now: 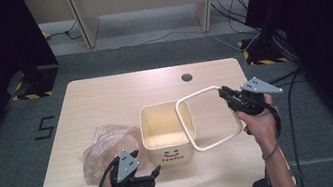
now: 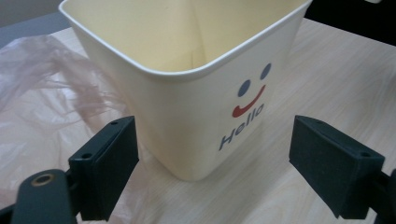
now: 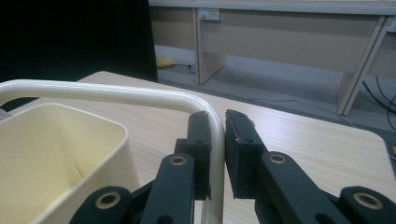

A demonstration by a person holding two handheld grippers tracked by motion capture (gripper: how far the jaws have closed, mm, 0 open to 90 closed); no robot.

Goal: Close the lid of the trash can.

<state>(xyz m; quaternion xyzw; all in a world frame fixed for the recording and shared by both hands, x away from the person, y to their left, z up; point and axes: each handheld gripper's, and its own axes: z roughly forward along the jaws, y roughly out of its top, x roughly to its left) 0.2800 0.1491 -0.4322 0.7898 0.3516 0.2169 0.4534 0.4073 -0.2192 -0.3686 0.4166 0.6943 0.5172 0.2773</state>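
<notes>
Frame ring (image 1: 207, 118): cream-coloured, rounded-square hoop of thin bar, held tilted in the air right of centre in the high view. Its lower left part overlaps the right rim of the bin; its upper right corner sits in the right gripper (image 1: 223, 94). In the right gripper view the ring's bar (image 3: 140, 94) runs across the upper left of the frame, bends down and passes between the two black jaws, which are clamped on it.

Bin (image 1: 167, 133): cream plastic, square, open-topped, seemingly empty, standing upright at the centre of the table (image 1: 104, 98). Its near face carries a smiley and the word "Hello". In the left gripper view the bin (image 2: 187, 93) occupies the centre, one corner turned towards the camera.

Left gripper (image 1: 155, 172): lower left of centre in the high view, just before the bin's near left corner, apart from it. Jaws stand wide apart, nothing between the pads; the bin's corner lies beyond them.

Plastic bag (image 1: 104, 146): thin, translucent, pinkish, crumpled flat on the table just left of the bin; also at the left of the left gripper view (image 2: 42, 107).

Table: light wood, with a round dark hole (image 1: 186, 77) near the far edge.
</notes>
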